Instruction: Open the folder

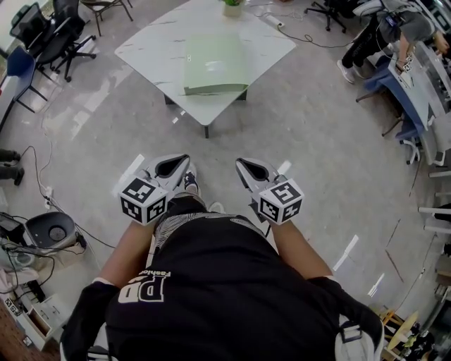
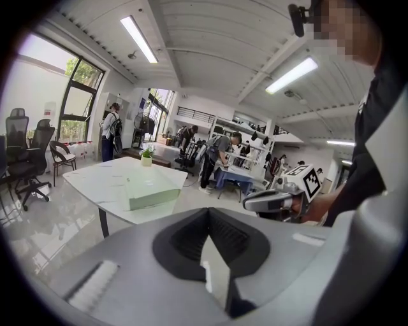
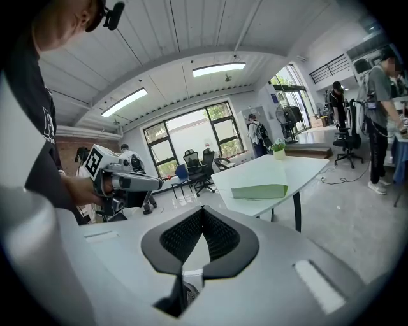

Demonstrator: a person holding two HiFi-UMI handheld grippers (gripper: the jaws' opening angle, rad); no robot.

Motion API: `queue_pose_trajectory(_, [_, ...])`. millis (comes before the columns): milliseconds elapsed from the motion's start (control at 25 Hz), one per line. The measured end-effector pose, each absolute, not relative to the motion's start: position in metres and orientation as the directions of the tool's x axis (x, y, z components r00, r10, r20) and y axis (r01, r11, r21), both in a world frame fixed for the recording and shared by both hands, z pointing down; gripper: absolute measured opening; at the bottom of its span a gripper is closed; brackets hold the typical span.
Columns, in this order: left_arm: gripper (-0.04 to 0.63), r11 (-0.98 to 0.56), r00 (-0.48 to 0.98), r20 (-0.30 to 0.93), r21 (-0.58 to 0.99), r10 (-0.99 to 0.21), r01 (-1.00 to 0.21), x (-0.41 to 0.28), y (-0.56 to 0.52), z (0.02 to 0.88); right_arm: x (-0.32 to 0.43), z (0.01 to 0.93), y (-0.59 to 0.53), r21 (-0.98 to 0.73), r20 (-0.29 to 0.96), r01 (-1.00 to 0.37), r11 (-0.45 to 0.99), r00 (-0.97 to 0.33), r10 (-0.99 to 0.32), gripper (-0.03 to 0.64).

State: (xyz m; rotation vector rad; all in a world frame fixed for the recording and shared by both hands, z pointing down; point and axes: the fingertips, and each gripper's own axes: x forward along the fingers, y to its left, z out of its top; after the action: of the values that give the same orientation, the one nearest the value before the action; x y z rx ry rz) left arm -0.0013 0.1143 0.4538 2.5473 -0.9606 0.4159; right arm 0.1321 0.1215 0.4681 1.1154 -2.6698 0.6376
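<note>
A pale green folder (image 1: 215,65) lies closed and flat on the white table (image 1: 155,42), well ahead of me across bare floor. Both grippers are held close to my body, far short of the table. My left gripper (image 1: 184,158) has its jaws together with nothing between them, and so does my right gripper (image 1: 239,162). The left gripper view looks over its shut jaws toward the folder (image 2: 150,189) on the table (image 2: 95,181). From the right gripper view, the folder (image 3: 260,191) sits beyond the closed tips on the table (image 3: 306,167).
A small potted plant (image 1: 232,7) stands at the table's far edge. Black office chairs (image 1: 53,35) are at the far left. Desks with a person (image 1: 394,42) stand at the right. Cables and a round device (image 1: 49,229) lie on the floor to my left.
</note>
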Motion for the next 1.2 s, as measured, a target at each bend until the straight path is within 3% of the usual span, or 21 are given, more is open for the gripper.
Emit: queue_pose_trajectory(1200, [0.043,-0.758,0.769,0.371,0.213,-0.521,-0.616,-0.047,-0.088,0.450,0.077,0.463,-0.068,-0.241,0.383,-0.757,0.608,-0.650,-0.657,-0.002])
